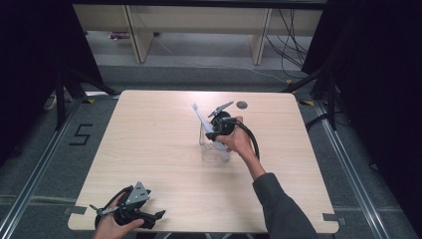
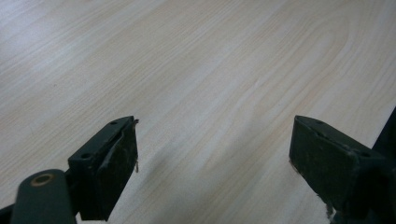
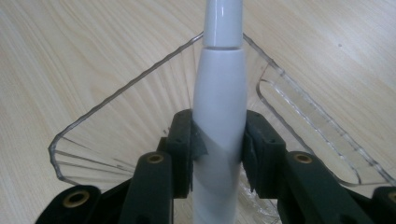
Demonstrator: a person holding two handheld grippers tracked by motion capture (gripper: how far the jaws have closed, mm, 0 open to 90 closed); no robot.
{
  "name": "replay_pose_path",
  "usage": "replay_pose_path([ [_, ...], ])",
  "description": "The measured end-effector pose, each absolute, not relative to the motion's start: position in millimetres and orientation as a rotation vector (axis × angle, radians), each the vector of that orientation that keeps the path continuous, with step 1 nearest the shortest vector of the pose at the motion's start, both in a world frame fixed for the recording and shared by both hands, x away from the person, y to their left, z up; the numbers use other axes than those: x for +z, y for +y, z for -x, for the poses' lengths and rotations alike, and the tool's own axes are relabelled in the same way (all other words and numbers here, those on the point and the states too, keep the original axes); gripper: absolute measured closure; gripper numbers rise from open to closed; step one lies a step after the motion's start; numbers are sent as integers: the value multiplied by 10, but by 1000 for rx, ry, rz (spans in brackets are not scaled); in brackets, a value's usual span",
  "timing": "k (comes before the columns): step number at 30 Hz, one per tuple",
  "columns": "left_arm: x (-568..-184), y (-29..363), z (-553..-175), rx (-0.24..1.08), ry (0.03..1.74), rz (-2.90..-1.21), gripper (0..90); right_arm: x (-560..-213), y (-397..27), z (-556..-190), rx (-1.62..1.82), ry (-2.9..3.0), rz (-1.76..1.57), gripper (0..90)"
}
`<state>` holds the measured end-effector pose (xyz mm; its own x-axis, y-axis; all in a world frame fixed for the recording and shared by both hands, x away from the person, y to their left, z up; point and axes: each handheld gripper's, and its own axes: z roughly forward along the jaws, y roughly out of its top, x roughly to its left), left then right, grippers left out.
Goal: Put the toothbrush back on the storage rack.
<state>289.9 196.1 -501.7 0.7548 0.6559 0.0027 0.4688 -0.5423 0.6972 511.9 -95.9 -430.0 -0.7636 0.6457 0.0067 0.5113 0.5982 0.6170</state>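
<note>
1. The right gripper (image 1: 215, 130) is near the middle of the light wooden surface (image 1: 149, 149), held from the near right by a hand (image 1: 238, 142) in a dark sleeve.
2. Its fingers (image 3: 184, 149) stand at a narrow setting, clamped on the white body of an electric toothbrush (image 3: 219, 98), one pad on each side of the handle.
3. The toothbrush tilts, with its brush head (image 1: 195, 106) pointing up and away towards the far left in the high view.
4. The lower part of the toothbrush sits inside a clear plastic container (image 1: 213, 148) that stands on the surface; in the right gripper view its transparent rim (image 3: 116, 93) spreads out to both sides behind the handle.
5. The left gripper (image 1: 130, 210) rests at the near left edge of the surface, well apart from the container.
6. Its fingers (image 2: 109, 163) are spread wide with bare wood between them and hold nothing.
7. A small dark round spot (image 1: 242, 104) lies on the surface beyond the container, near the far edge.
</note>
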Motion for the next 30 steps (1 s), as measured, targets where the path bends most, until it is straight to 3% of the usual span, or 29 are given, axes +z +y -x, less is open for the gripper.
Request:
replay_pose_path([
  [8,-5018,1959,-2898,347,836,-2247,148,-4297,-941,-5103,874,2612,-989,656],
  [20,-5018,1959,-2897,347,837,-2246,148,-4188,-1014,-5061,932,2569,-1033,499],
  [30,-5020,1961,-2901,350,836,-2252,147,-4089,-1112,-4970,1021,2549,-997,441],
])
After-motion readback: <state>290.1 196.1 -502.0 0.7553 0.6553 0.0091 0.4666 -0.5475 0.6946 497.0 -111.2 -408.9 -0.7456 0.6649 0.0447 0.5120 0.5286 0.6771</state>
